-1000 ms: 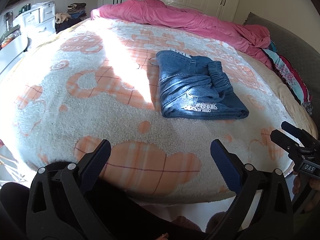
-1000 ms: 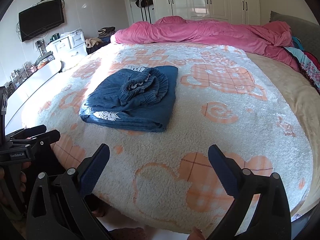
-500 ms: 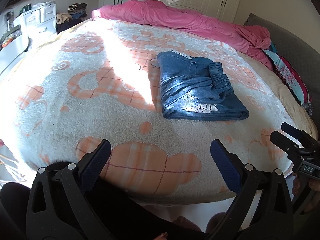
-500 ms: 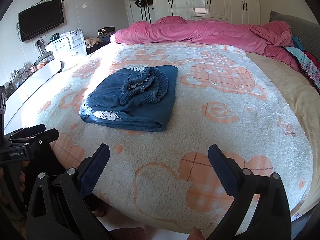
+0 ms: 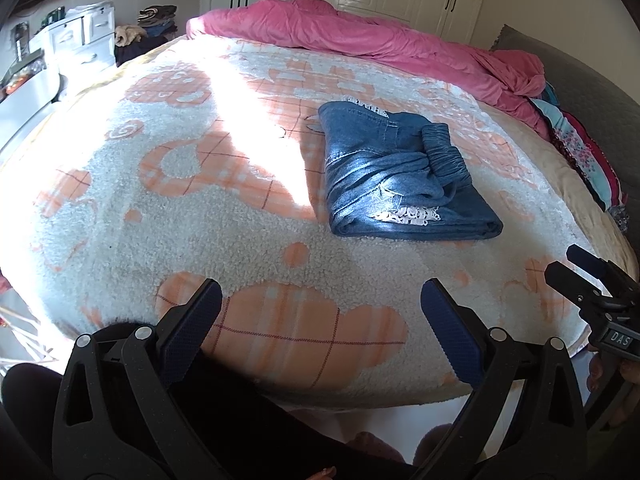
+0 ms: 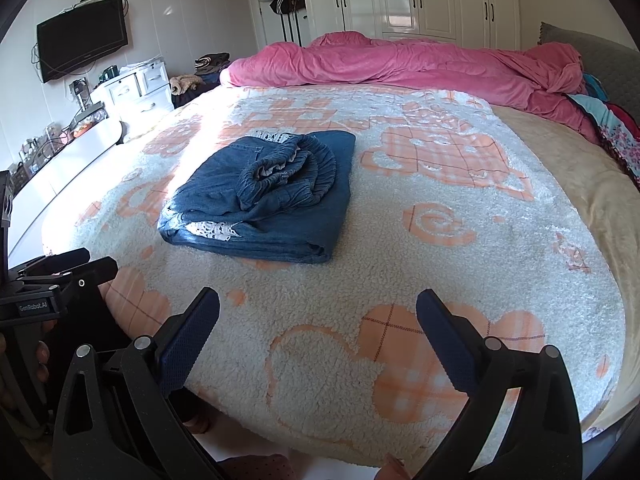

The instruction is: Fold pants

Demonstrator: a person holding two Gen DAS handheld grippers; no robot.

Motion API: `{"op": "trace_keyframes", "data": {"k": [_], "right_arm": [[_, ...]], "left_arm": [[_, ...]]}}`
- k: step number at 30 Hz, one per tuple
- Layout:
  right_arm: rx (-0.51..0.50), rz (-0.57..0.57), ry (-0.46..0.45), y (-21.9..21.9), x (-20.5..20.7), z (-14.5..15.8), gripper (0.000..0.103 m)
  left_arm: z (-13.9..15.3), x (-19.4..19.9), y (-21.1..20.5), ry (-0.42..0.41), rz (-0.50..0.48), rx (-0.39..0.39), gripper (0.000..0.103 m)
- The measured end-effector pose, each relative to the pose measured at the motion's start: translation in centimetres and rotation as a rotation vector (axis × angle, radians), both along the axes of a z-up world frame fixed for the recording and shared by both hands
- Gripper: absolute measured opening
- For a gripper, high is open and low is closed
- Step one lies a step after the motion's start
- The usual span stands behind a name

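Folded denim pants (image 6: 260,196) on fleece blanket (image 6: 400,264), right gripper (image 6: 318,320) fingers (image 6: 188,336) apart.

Hard sunlight falls in a band across the blanket (image 5: 248,128), blowing out its left side to white glare. Edges bend with fisheye curve; corners go black. Focus stays sharp.

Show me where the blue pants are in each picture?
Left wrist view: the pants lie folded on the blanket, right of middle.
Right wrist view: the pants lie left of middle.
Shared landmark: the pink quilt lies behind the pants in both views.
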State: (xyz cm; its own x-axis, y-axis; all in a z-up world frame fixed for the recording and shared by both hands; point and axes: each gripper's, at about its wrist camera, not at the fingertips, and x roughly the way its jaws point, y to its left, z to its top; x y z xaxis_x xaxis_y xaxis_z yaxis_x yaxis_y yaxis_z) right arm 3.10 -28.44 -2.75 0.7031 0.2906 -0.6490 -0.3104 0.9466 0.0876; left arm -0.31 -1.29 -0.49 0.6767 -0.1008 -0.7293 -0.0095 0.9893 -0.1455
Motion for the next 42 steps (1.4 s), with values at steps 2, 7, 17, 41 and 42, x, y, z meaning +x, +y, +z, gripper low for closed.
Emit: {"op": "trace_keyframes", "data": {"k": [2, 7, 17, 41, 42], "right_arm": [[-0.001, -0.001, -0.001, 0.01, 0.00, 0.00, 0.098], [-0.002, -0.001, 0.002, -0.10, 0.02, -0.01, 0.098], [-0.001, -0.001, 0.003, -0.10, -0.02, 0.03, 0.098], [-0.017, -0.014, 0.007, -0.25, 0.40, -0.28, 0.098], [-0.017, -0.015, 0.007, -0.35, 0.45, -0.31, 0.098]], "left_arm": [[0.00, -0.03, -0.10, 0.001, 0.003, 0.001, 0.094], [-0.07, -0.11, -0.19, 0.008, 0.016, 0.010, 0.094], [-0.13, -0.12, -0.08, 0.013, 0.024, 0.011, 0.094], [-0.21, 0.07, -0.03, 0.029, 0.026, 0.016, 0.094], [-0.30, 0.17, 0.01, 0.032, 0.026, 0.015, 0.094]]}}
